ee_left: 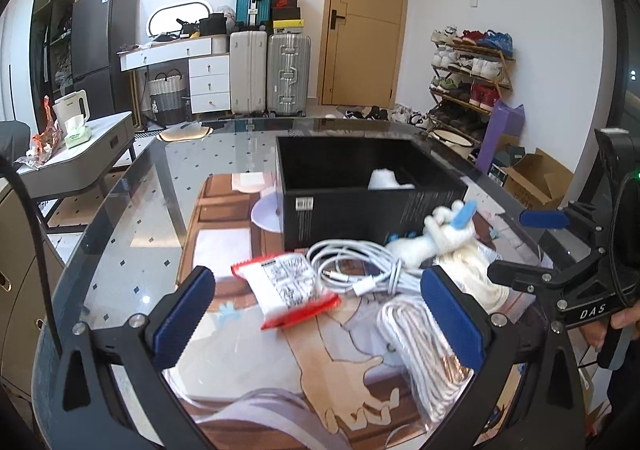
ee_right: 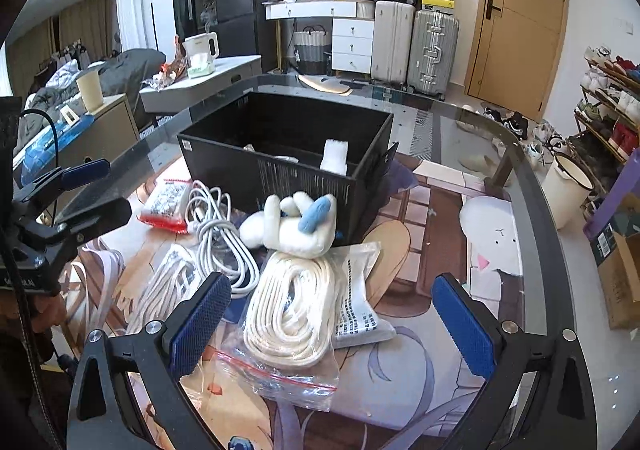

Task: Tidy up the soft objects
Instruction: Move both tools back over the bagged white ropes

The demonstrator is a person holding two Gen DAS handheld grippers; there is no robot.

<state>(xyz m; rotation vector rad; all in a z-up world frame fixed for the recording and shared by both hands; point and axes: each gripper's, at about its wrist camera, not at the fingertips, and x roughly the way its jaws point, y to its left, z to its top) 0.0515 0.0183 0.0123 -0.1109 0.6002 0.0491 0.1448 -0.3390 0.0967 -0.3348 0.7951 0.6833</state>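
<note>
A white plush toy (ee_left: 440, 234) (ee_right: 296, 226) with a blue ear lies against the front of the black box (ee_left: 360, 206) (ee_right: 288, 170). Inside the box sits a white soft item (ee_left: 386, 178) (ee_right: 334, 156). In front lie a white cable (ee_left: 360, 270) (ee_right: 216, 234), a red-and-white snack packet (ee_left: 288, 290) (ee_right: 166, 204), and cream rope in a zip bag (ee_right: 288, 302). My left gripper (ee_left: 320, 314) hovers open over the packet and cable. My right gripper (ee_right: 334, 324) hangs open above the bagged rope, holding nothing.
A second bagged rope (ee_left: 420, 350) (ee_right: 168, 290) and a printed white pouch (ee_right: 356, 310) lie on the glass table (ee_left: 160, 190). A picture mat covers the middle. Each gripper shows at the edge of the other's view. Beyond are suitcases, a shoe rack and a side table.
</note>
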